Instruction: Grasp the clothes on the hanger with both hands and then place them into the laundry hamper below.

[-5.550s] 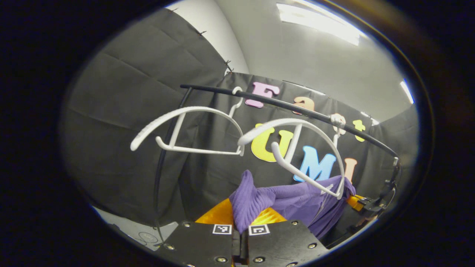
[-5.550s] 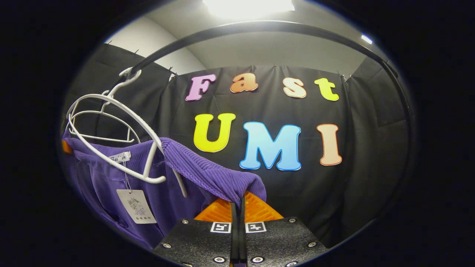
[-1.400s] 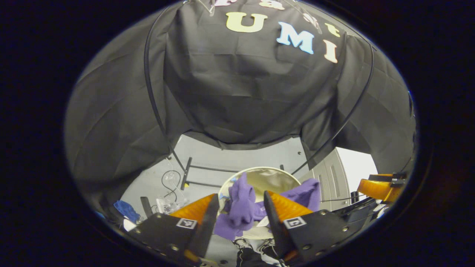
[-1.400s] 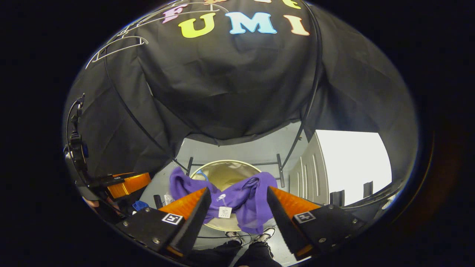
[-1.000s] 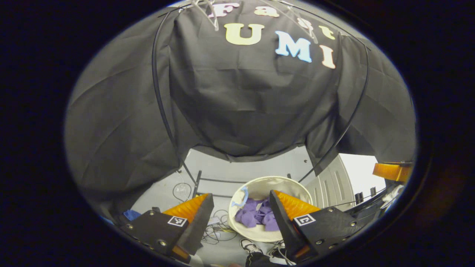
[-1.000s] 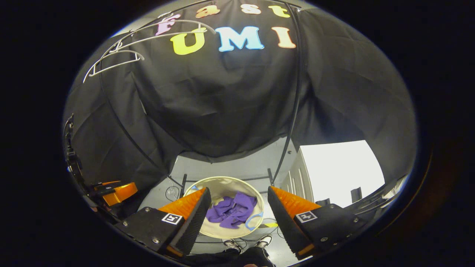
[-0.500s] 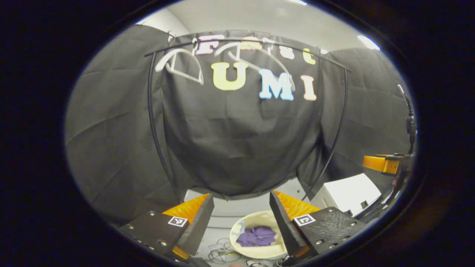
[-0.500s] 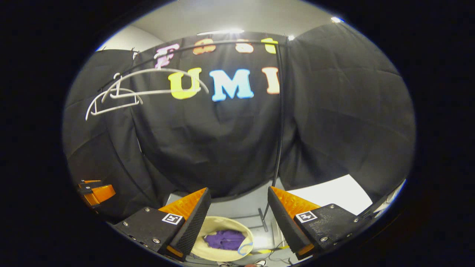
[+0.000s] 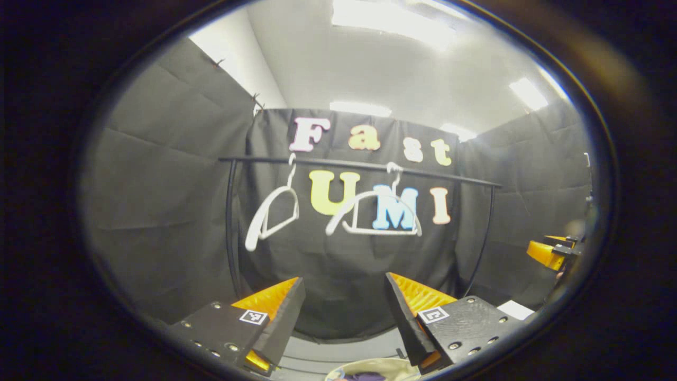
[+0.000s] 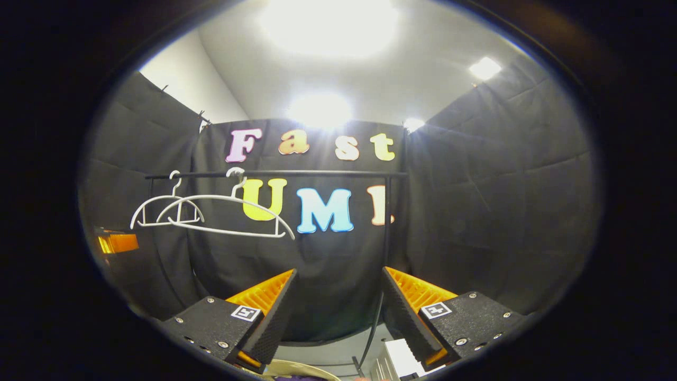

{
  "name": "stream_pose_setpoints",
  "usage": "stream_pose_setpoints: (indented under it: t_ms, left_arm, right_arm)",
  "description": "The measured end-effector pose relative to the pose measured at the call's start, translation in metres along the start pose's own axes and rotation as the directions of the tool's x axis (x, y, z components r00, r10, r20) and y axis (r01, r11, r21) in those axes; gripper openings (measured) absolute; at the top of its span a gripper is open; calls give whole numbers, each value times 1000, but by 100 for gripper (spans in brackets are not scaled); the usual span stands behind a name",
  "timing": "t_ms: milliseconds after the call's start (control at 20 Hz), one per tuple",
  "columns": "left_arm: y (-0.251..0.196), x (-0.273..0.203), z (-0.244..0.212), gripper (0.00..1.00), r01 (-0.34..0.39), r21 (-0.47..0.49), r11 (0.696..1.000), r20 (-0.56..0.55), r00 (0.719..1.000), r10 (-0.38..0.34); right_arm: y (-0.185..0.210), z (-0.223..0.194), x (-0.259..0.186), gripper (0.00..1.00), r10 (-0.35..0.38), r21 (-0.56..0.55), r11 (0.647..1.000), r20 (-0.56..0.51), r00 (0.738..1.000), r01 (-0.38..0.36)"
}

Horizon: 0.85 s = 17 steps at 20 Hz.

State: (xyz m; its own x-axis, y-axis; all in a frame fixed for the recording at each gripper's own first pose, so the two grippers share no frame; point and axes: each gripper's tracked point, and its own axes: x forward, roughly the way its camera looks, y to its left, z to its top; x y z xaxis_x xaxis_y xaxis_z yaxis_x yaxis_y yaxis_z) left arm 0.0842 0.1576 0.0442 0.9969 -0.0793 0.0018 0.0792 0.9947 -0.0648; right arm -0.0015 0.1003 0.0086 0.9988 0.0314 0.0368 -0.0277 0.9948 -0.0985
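Fingers spread wide on the left gripper (image 9: 344, 312), nothing between them; same story on the right gripper (image 10: 338, 307), released and empty. Purple clothes (image 9: 365, 377) peek out at 6 o'clock inside the laundry hamper (image 9: 389, 366), low between the fingers. Up at 12 o'clock, two bare white hangers (image 10: 222, 214) dangle from the black rail (image 10: 317, 173).

This looks like a staged recording booth rather than a home: black cloth walls (image 10: 502, 174) pinned up on every side, a plain white ceiling with bright panel lights (image 10: 328, 21), and a black clothes rail (image 9: 359, 165) carrying two bare white hangers (image 10: 211, 211), possibly set on a pale floor.
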Motion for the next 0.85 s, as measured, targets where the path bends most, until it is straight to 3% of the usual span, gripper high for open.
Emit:
stream_pose_setpoints:
  t_ms: [300,500,550,700,800,850]
  left_arm:
    - [21,-55,22,93,-64,11,998,75,995,63]
    - [30,-56,23,93,-82,9,997,84,993,81]
    - [30,-56,23,93,-82,0,997,82,993,82]
    - [21,-54,19,94,-57,-25,998,70,996,58]
    - [26,-52,13,87,-65,-7,998,52,996,65]
    - [28,-50,12,93,-75,3,997,52,996,74]
  right_arm:
    - [-38,28,-17,94,-100,-28,994,51,994,102]
    - [-45,33,-18,91,-121,-29,992,66,990,123]
    - [-42,33,-18,94,-114,-27,993,63,991,116]
    - [-44,30,-17,92,-118,-31,992,55,992,120]
    - [-48,23,-18,94,-143,-54,988,39,989,145]
    - [-47,19,-20,94,-146,-53,988,27,989,147]
